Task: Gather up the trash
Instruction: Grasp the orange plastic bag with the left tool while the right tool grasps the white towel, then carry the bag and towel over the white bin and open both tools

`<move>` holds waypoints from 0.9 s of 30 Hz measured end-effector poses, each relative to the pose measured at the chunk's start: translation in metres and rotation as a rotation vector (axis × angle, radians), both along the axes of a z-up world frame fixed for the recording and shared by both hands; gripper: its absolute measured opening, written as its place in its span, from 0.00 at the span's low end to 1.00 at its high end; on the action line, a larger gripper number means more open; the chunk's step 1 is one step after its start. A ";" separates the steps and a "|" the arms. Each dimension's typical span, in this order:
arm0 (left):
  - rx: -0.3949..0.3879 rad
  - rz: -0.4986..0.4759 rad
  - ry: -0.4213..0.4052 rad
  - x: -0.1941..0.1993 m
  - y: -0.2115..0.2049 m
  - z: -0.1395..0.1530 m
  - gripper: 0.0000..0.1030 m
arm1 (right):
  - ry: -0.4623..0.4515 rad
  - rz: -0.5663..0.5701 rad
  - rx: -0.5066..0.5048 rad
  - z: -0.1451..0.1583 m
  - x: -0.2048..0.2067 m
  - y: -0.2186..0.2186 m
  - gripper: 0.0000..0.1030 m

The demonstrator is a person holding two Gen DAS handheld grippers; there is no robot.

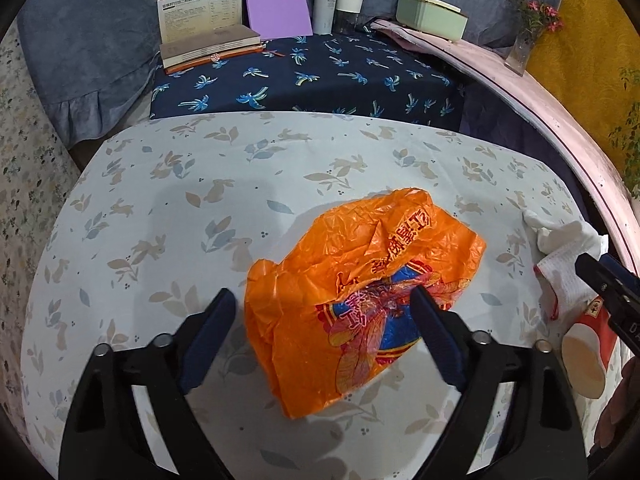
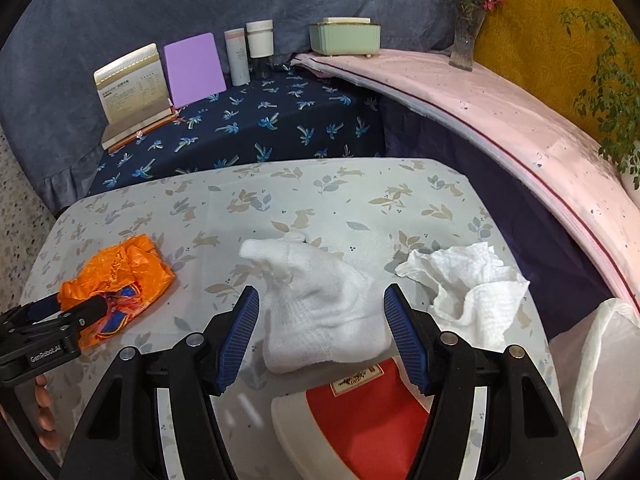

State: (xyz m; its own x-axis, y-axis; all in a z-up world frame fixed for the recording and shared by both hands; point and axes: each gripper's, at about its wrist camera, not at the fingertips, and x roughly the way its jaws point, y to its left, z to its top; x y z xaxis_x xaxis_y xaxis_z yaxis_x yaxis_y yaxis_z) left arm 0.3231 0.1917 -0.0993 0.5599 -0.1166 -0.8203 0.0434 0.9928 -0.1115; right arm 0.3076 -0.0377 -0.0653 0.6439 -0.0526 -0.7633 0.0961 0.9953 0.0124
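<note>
Left gripper (image 1: 324,304) jaws apart, straddling the crumpled orange bag (image 1: 360,288) on the rabbit-print table (image 1: 160,200), right gripper (image 2: 320,300) jaws apart around the white sock (image 2: 320,300); advise lowering squarely, pinching bulk, not cloth beneath.

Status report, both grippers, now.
Left gripper open over orange bag. Right gripper open over white sock. Nothing held. Red cup beneath sock.
</note>
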 end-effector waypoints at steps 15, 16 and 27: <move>-0.008 -0.025 -0.022 -0.007 -0.024 0.014 0.16 | 0.030 0.050 0.050 -0.007 0.002 0.008 0.10; -0.010 -0.028 -0.027 -0.008 -0.026 0.017 0.16 | 0.021 0.054 0.051 -0.003 0.000 0.008 0.09; -0.039 -0.075 -0.106 -0.028 -0.062 0.068 0.16 | -0.089 0.041 0.063 0.053 -0.026 -0.008 0.09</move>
State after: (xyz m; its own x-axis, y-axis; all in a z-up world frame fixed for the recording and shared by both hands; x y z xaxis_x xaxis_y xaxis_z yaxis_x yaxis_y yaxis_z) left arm 0.2951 0.1298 -0.0316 0.6314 -0.1921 -0.7513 0.1313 0.9813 -0.1405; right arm 0.2814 -0.0456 -0.0125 0.7095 0.0214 -0.7043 0.0515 0.9953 0.0821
